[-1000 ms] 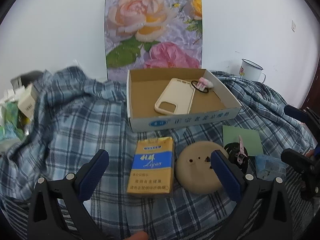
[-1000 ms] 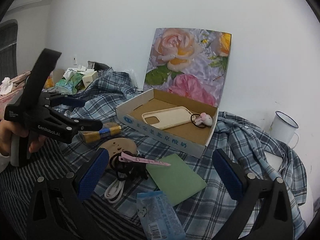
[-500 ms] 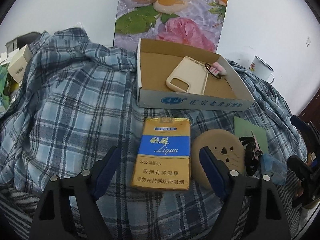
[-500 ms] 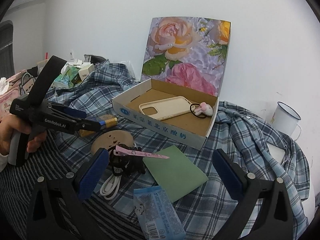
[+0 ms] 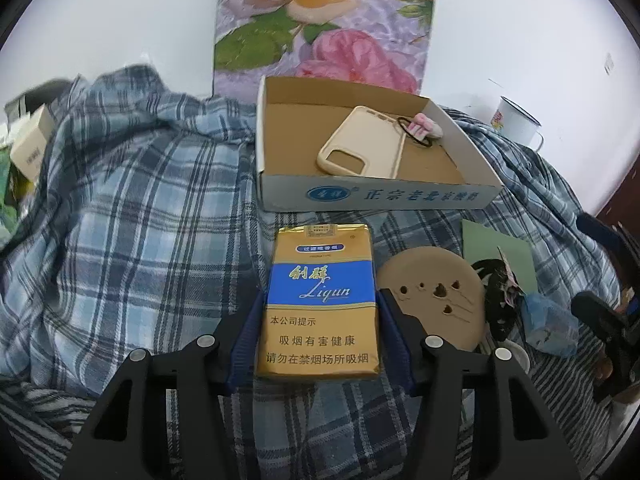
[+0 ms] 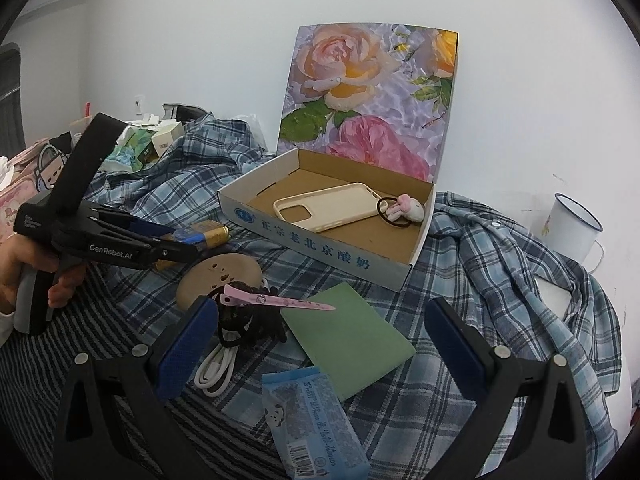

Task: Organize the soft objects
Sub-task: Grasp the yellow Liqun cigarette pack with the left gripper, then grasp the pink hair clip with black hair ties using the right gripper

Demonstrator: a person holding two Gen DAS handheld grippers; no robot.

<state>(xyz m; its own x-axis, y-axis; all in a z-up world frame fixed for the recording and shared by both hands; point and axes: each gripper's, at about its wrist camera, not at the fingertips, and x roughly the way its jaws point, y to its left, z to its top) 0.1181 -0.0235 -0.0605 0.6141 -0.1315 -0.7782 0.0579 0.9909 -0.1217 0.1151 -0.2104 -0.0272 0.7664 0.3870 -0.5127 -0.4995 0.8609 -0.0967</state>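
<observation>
Left gripper (image 5: pixel 320 334): earlier spread wide above plaid cloth (image 5: pixel 140 220), now lowered astride gold-and-blue soft cigarette pack (image 5: pixel 322 300); jaws closing, pack between them, blue pads at pack's long edges, firm contact not certain. Pack lies flat on cloth, just in front of open cardboard box (image 5: pixel 376 196).

Box already holds cream phone case (image 5: pixel 360 142) and hair tie with pink plush charm (image 5: pixel 420 130).

Right gripper (image 6: pixel 320 344): jaws apart, empty, hovering over black scrunchie (image 6: pixel 252 320) and pink hair clip (image 6: pixel 280 301).

Judgement: grasp of pack under way; transfer into box likely follows.
</observation>
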